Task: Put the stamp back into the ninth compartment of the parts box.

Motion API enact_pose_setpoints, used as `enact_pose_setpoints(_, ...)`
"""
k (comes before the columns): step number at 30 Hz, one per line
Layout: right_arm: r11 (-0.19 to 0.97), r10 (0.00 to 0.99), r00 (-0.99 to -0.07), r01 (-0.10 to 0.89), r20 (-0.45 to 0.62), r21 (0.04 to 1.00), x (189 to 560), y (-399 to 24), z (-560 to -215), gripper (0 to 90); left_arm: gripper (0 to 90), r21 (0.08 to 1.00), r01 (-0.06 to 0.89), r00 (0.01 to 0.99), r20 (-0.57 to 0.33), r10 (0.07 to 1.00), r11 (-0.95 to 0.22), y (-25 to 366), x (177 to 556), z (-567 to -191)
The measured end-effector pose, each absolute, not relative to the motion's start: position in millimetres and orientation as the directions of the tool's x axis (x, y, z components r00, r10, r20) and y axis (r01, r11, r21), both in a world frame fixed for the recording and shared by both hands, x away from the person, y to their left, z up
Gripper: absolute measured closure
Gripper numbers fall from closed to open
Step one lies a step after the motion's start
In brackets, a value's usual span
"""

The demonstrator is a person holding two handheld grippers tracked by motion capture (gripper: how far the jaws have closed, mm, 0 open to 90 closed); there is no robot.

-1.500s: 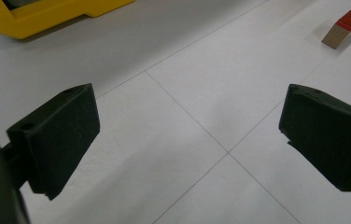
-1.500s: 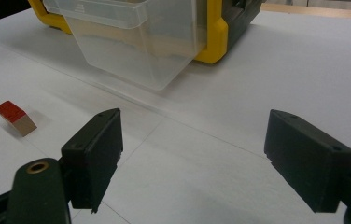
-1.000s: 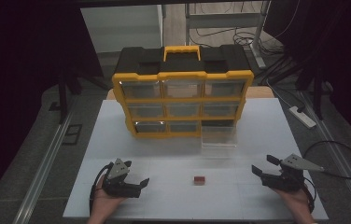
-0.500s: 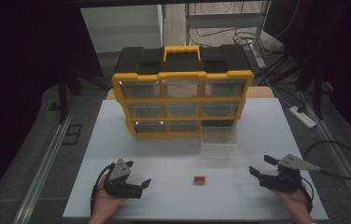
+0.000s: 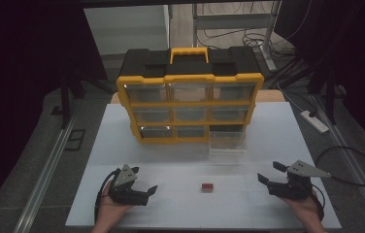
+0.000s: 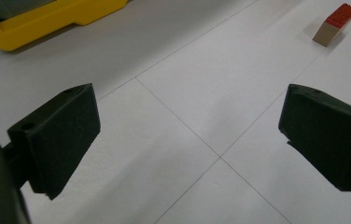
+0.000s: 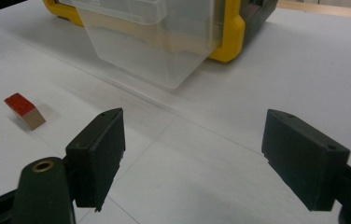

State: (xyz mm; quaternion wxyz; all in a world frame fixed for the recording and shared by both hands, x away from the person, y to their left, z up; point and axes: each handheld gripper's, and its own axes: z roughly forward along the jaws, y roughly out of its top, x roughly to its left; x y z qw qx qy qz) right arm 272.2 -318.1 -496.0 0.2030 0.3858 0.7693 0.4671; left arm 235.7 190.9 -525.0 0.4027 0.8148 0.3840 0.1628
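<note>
A: Block (image 5: 207,187), small, red on top with a tan side: recorded lying loose on the white bench (image 5: 268,131), between the two hand-held grippers and well apart from each. In the left gripper view it is seen at the upper right (image 6: 334,24); in the right gripper view at the left (image 7: 24,111). It is touched by nothing.

B: Hand-held grippers, state to be entered?

A: Left hand-held gripper (image 5: 144,191): jaws spread wide, nothing between them. Right hand-held gripper (image 5: 270,177): jaws likewise spread with bare bench between, though they have just been closing a little. Both are held low over the near edge of the bench.

B: Other items listed?

A: Organizer (image 5: 190,104), yellow and black, stood upright at the back with rows of clear drawers. One clear drawer (image 5: 226,143) is set out on the bench just in front of its lower right corner, where an empty slot is seen.

B: Hazards to be noted?

A: The block is judged small and light, so it could be nudged away or tipped if a jaw is brought in at a slant or one pad lands before the other. A pinch taken on the sloped face could let it squirt out. If the block is meant for the clear drawer, the thin wall could be knocked and the drawer shifted by a low approach.
</note>
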Motion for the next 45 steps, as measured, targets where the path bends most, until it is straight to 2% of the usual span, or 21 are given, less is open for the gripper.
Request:
enact_pose_setpoints(11,0.299,0.751,-0.659,0.377,0.027,0.877,270.2,-300.1,-481.8,23.7,5.7,0.783,0.493,0.649,-0.042,0.76,-0.378,191.2,235.6,-524.6)
enact_pose_setpoints(23,0.275,0.713,-0.701,0.322,0.032,0.906,264.9,-285.1,-467.7,24.8,6.0,0.777,0.488,0.659,-0.028,0.752,-0.398,189.0,235.4,-525.4)
enact_pose_setpoints(45,0.346,0.649,-0.761,0.295,0.0,0.89,268.4,-253.8,-461.2,24.6,6.0,0.778,0.489,0.659,-0.034,0.752,-0.394,189.1,235.4,-525.4)
